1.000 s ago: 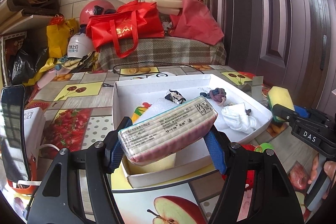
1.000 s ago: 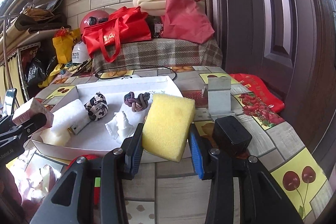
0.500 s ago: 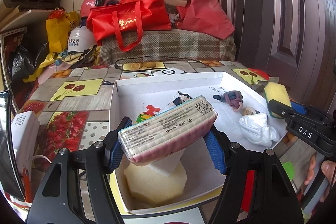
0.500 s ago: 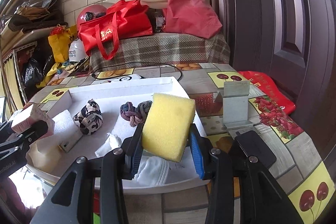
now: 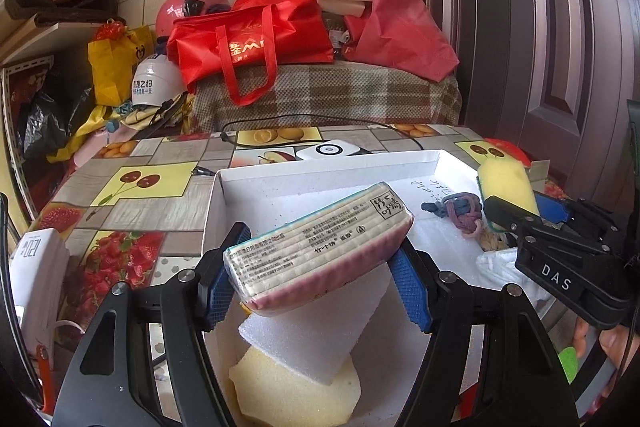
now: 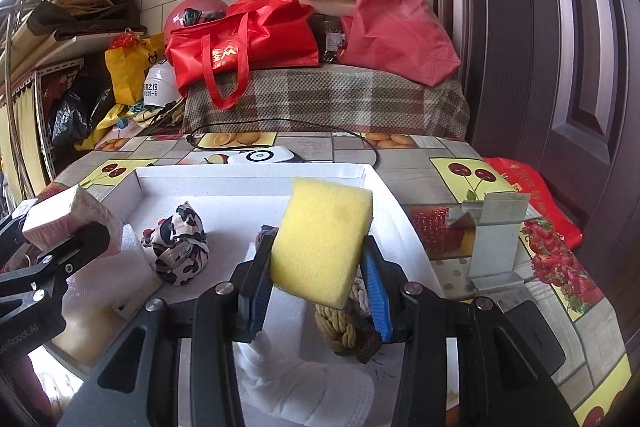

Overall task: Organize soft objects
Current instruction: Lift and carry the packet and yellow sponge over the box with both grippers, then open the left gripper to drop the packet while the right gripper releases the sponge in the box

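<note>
My left gripper (image 5: 316, 283) is shut on a wrapped tissue pack (image 5: 316, 247) and holds it over the near left part of the white foam tray (image 5: 320, 171). Below it lie a white foam block (image 5: 316, 339) and a pale yellow sponge piece (image 5: 292, 395). My right gripper (image 6: 316, 283) is shut on a yellow sponge (image 6: 324, 239) over the tray's right side (image 6: 404, 223). In the tray lie a cow-print cloth ball (image 6: 178, 243), a knotted rope (image 6: 344, 335), a white sock (image 6: 316, 387) and a purple-grey knotted cord (image 5: 460, 211).
The table has a fruit-print cloth (image 5: 132, 187). A metal bracket (image 6: 492, 239) stands right of the tray. A white round-marked device (image 6: 260, 157) and a black cable (image 6: 280, 125) lie behind it. Red bags (image 6: 248, 47) sit on a plaid-covered bench. A dark door (image 6: 560, 47) is at the right.
Both grippers have moved forward over the tray with their loads still held. The tray contents now lie closer and lower in both views.
</note>
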`<state>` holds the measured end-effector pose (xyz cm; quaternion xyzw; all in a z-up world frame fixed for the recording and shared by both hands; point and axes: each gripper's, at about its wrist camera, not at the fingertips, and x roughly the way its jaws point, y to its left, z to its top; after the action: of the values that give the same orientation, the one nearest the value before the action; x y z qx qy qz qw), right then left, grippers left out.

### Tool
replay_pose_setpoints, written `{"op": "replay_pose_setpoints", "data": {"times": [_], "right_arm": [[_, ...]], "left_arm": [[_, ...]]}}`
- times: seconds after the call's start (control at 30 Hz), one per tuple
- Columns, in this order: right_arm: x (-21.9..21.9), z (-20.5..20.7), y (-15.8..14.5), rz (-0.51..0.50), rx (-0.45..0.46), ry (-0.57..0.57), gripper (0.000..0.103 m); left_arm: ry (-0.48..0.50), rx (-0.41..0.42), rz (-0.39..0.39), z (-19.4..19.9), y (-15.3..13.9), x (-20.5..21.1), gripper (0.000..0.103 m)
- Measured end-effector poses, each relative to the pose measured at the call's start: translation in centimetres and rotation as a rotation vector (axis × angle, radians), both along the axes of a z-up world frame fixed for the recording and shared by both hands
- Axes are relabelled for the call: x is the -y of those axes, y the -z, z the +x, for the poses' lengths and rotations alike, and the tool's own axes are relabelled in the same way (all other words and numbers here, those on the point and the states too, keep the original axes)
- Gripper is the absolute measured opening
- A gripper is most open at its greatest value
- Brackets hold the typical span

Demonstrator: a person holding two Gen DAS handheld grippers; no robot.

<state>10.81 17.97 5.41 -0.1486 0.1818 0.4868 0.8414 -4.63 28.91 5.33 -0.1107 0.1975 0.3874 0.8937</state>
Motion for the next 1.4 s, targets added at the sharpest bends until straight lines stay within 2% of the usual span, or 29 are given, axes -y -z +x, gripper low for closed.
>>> {"op": "replay_pose_setpoints", "data": {"times": [0.03, 0.07, 0.1, 0.13, 0.17, 0.2, 0.3, 0.37, 0.4, 0.53, 0.73, 0.87, 1.1, 1.4], "right_arm": [[-0.1, -0.1, 0.0, -0.004, 0.007, -0.003, 0.044], [-0.2, -0.1, 0.0, -0.006, 0.008, -0.008, 0.051], [-0.3, -0.1, 0.0, -0.01, 0.009, -0.007, 0.057], [-0.3, 0.0, 0.1, -0.012, 0.009, 0.001, 0.072], [-0.3, 0.1, 0.1, -0.013, 0.009, 0.011, 0.085], [-0.2, 0.1, 0.1, -0.012, 0.009, 0.018, 0.085], [-0.2, 0.0, 0.0, -0.011, 0.016, 0.02, 0.087], [-0.2, -0.1, 0.0, -0.011, 0.03, 0.022, 0.1], [-0.2, -0.2, -0.1, -0.01, 0.039, 0.021, 0.103], [0.0, -0.5, -0.2, -0.001, 0.056, 0.018, 0.103], [0.4, -0.5, -0.4, 0.03, 0.06, 0.024, 0.103], [1.0, -0.9, -0.5, 0.054, 0.069, 0.022, 0.103], [3.4, -1.4, -0.5, 0.082, 0.044, 0.029, 0.103], [6.9, -3.0, -0.3, 0.069, 0.026, -0.017, 0.103]], "left_arm": [[-0.002, 0.004, -0.008, -0.1, 0.0, -0.1, 0.069], [-0.007, 0.011, -0.011, -0.2, 0.0, -0.2, 0.073], [-0.015, 0.017, -0.009, -0.3, 0.0, -0.2, 0.082], [-0.025, 0.023, -0.004, -0.5, -0.1, -0.1, 0.089], [-0.032, 0.026, 0.005, -0.6, -0.1, 0.0, 0.1], [-0.035, 0.03, 0.018, -0.6, -0.2, 0.2, 0.103], [-0.039, 0.029, 0.063, -0.7, -0.5, 1.0, 0.103], [-0.04, 0.031, 0.075, -0.8, -0.5, 1.2, 0.103], [-0.041, 0.034, 0.072, -0.9, -0.5, 1.1, 0.103], [-0.059, 0.04, 0.052, -1.1, -0.5, 0.5, 0.103], [-0.058, 0.056, 0.068, -1.3, -0.6, 0.9, 0.103], [-0.031, 0.076, 0.059, -1.6, -0.6, 0.9, 0.103], [0.008, 0.058, 0.059, -2.3, -0.7, 2.0, 0.103], [0.109, 0.045, 0.077, -5.5, -0.6, 6.0, 0.103]]}}
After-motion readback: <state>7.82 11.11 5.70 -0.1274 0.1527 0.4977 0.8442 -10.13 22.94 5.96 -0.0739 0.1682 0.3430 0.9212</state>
